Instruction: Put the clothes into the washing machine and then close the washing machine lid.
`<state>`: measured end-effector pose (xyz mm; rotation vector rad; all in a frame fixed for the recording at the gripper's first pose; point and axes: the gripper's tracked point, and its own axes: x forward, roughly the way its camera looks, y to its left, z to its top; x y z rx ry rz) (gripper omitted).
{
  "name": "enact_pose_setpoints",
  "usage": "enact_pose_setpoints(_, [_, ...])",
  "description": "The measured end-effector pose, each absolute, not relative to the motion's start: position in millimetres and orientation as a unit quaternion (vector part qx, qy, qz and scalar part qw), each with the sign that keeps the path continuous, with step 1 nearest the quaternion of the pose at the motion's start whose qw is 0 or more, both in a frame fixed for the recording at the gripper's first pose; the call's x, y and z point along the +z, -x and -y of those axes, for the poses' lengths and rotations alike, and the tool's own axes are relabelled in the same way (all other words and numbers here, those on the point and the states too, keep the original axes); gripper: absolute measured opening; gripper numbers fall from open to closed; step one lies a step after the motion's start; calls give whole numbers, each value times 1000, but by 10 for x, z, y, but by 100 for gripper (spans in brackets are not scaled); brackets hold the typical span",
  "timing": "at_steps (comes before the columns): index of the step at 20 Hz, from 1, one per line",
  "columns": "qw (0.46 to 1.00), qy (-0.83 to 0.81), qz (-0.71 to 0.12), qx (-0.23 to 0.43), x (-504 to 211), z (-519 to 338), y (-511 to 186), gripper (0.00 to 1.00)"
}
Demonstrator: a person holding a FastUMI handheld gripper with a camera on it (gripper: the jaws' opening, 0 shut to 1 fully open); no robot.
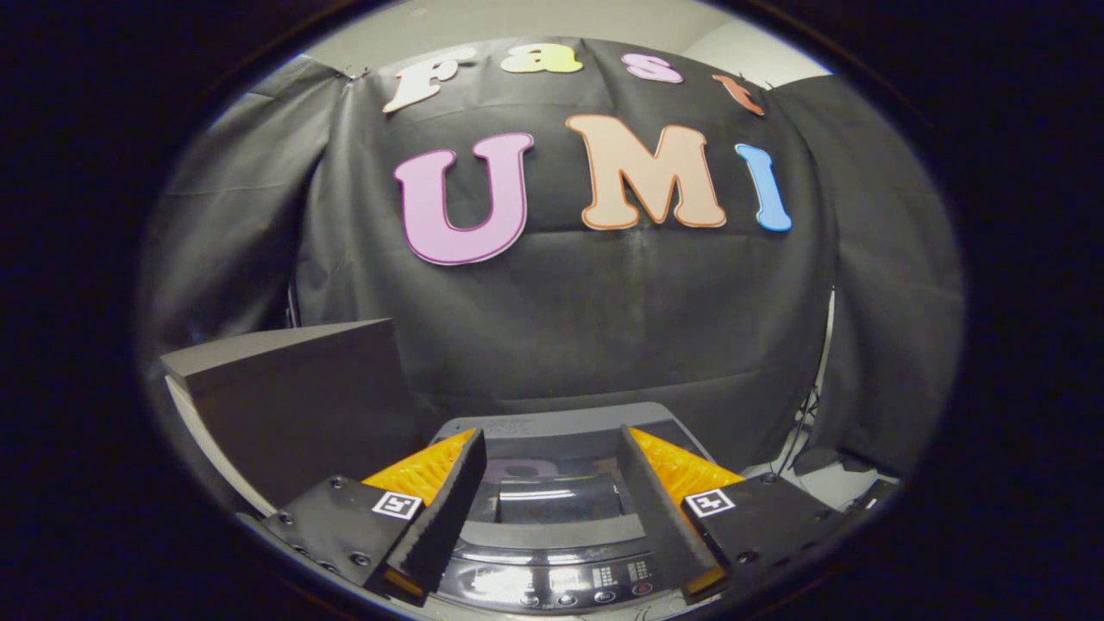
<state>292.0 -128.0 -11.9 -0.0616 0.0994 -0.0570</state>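
My gripper (552,509) is spread wide, empty, above the grey top-loading washing machine (552,552); dark foam block (293,405) at 10 o'clock, probably staging.

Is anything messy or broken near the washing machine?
Nothing stands out. The washing machine sits straight with its lid down and its button panel tidy. The tool hangs open above it, holding nothing. A dark box stands beside the machine, undamaged.

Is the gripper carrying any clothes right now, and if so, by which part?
Nothing is held. The gripper is open, its fingers apart with only the washing machine and its closed lid showing between them.
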Motion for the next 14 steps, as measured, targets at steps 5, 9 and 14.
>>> enact_pose_setpoints(5, [998,37,-51,1,22,1046,-2611,95])
enact_pose_setpoints(9, [998,31,-50,10,117,949,-2369,95])
enact_pose_setpoints(14, [999,27,-42,19,221,944,-2027,95])
